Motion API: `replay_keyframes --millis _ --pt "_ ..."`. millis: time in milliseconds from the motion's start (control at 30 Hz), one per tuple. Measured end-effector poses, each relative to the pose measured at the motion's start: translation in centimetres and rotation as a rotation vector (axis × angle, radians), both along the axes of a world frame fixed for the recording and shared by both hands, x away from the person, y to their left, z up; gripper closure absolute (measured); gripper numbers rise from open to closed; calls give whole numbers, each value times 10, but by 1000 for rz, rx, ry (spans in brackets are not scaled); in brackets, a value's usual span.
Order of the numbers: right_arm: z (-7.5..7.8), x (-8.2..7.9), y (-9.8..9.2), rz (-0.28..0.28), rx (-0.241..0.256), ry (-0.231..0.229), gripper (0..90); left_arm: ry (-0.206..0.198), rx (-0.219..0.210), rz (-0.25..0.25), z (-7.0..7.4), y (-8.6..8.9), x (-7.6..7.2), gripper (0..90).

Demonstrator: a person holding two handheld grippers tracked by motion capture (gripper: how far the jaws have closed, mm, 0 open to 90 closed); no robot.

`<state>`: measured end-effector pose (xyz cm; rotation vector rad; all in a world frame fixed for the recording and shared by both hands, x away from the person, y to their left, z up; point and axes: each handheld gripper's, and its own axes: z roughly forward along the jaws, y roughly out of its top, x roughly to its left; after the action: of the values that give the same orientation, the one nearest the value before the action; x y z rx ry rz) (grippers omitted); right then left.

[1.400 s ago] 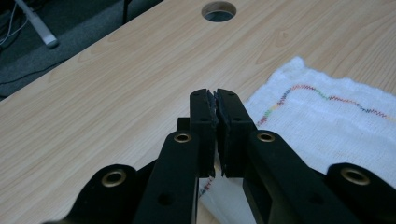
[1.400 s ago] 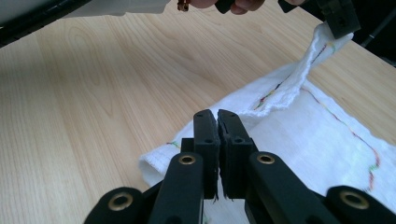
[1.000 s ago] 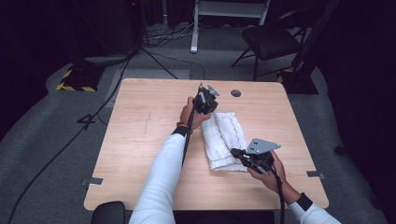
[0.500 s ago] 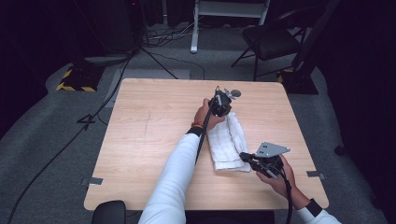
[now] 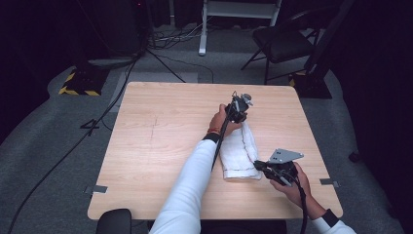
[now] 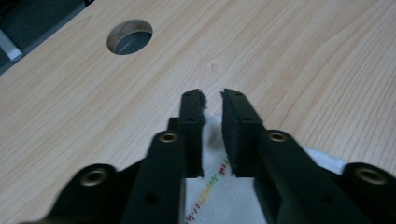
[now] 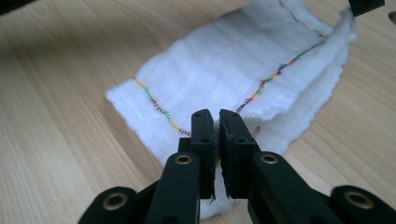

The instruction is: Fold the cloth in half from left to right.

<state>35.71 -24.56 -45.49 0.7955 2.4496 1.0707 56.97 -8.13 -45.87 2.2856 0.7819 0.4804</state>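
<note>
1. Since you hold the cloth (image 5: pixel 239 152) at both ends, it lies stretched in a folded strip on the table (image 5: pixel 160 131), right of centre. The two grips keep the fold flat and stop the layers sliding apart.

2. Left gripper (image 5: pixel 238 108): at the far end, near the cable hole (image 6: pixel 129 36). In the left gripper view the jaws stand nearly together with a tuft of white fabric between the pads, so you pinch the far corner. A narrow gap remains at the tips; the hold looks light.

3. Cloth: long axis runs from near edge to far edge, leaning slightly left at the far end. The coloured stitch line (image 7: pixel 275 74) follows that axis. Far end tapers toward your left gripper and lifts a little there.

4. Right gripper (image 5: pixel 265 165): at the near right corner. In the right gripper view the jaws are pressed close on the cloth's near edge, pinching it where the layers stack; fabric shows below the pads.

5. Judgement: both corners gripped along one long edge suits lifting or another fold across.
</note>
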Motion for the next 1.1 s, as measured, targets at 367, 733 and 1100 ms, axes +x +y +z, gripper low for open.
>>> replay_keyframes --millis 367,733,1100 --pt "-8 8 -3 -62 -40 25 641 -5 -45 14 7 28 -13 578" --pt "-12 14 -15 -87 -92 93 503 4 -75 -56 13 76 -62 307" --pt "-21 7 -23 -62 -153 118 411 46 -14 -218 -13 91 -131 241"
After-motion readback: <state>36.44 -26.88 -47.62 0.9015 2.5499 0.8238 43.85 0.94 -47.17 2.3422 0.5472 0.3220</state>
